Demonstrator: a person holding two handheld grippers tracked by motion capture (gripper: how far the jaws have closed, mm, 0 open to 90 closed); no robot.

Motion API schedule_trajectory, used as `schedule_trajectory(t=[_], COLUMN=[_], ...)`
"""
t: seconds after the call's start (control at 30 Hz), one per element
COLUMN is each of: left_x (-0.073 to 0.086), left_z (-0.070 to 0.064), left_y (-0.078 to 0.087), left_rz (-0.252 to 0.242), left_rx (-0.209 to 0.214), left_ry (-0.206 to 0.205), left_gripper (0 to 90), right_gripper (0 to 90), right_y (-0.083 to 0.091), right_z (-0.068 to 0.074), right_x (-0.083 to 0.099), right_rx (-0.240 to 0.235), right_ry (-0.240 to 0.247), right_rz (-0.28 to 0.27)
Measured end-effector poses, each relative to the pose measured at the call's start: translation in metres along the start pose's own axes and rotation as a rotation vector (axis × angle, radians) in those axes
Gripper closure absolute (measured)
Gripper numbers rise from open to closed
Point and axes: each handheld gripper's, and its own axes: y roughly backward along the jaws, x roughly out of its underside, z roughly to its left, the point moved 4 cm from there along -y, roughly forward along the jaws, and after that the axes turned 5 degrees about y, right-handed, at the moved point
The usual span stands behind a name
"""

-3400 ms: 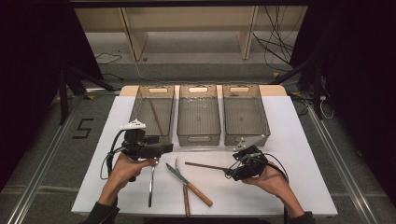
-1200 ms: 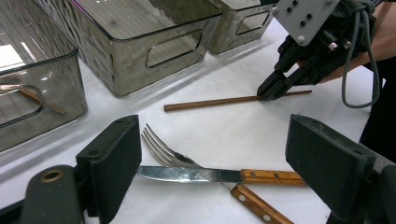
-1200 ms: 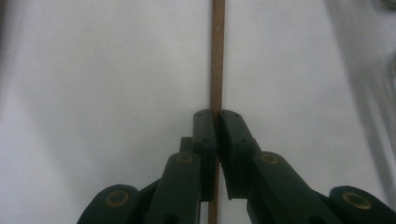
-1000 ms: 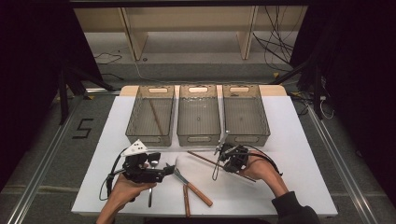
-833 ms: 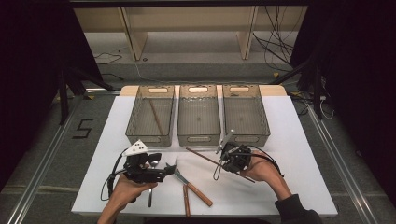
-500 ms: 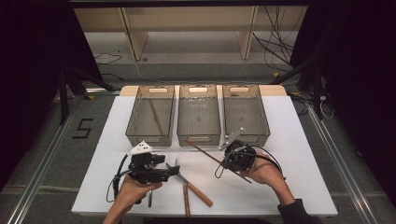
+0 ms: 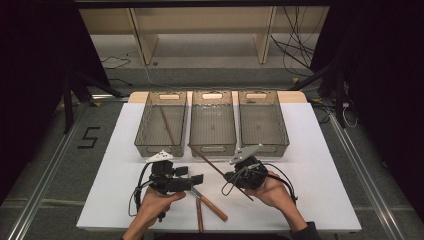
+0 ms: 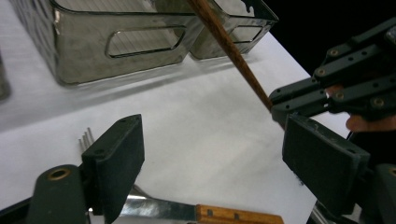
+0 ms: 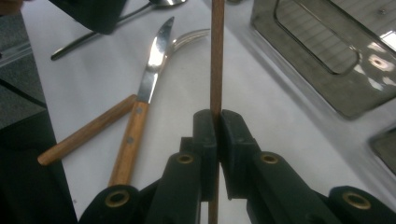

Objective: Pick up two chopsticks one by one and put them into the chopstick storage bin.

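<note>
Wooden chopstick (image 7: 215, 167) lifted higher, clamped in right gripper (image 9: 217, 122); left gripper (image 8: 210, 158) gaping, empty.

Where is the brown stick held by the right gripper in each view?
High view: the stick slants across the centre, from the middle bin's front to the right gripper.
Left gripper view: top centre, running down right.
Right gripper view: upright at centre, clamped between the jaws.
Shared landmark: the wooden-handled knife.
</note>
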Motion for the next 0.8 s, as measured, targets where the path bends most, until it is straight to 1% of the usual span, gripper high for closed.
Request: schedule_trajectory(t=[0.13, 0.17, 0.23, 0.37, 0.43, 0.47, 0.57, 0.67, 0.8], left_x=[-0.001, -0.001, -0.003, -0.007, -0.009, -0.009, -0.01, -0.01, -0.009], left_z=[-0.005, -0.006, -0.008, -0.012, -0.013, -0.014, -0.016, -0.019, -0.021], left_y=[-0.005, -0.006, -0.008, -0.011, -0.013, -0.015, -0.02, -0.024, -0.026], left_rz=[0.002, 0.002, -0.01, -0.025, -0.026, -0.029, -0.022, -0.02, -0.019], left_rx=[0.027, 0.026, 0.033, 0.07, 0.088, 0.093, 0.117, 0.139, 0.158], left_ry=[0.013, 0.014, 0.032, 0.067, 0.086, 0.096, 0.109, 0.124, 0.128], left_gripper=[22.1, 22.4, 23.5, 26.2, 28.3, 30.1, 34.0, 40.2, 48.3], right_gripper=[85.7, 85.7, 85.7, 85.7, 85.7, 85.7, 85.7, 85.7, 85.7], right_y=[-0.002, -0.002, -0.001, 0.001, 0.002, 0.002, 0.003, 0.003, 0.003], right_z=[0.006, 0.007, 0.009, 0.011, 0.012, 0.012, 0.013, 0.015, 0.015], right_x=[-0.002, -0.003, -0.004, -0.004, -0.004, -0.004, -0.006, -0.006, -0.007], right_rx=[0.0, 0.001, 0.003, 0.005, -0.002, 0.003, -0.005, -0.012, -0.006], right_ry=[0.004, 0.008, 0.008, 0.005, 0.004, 0.004, 0.006, 0.005, 0.007], right_rz=[-0.021, -0.027, -0.038, -0.054, -0.062, -0.07, -0.082, -0.089, -0.093])
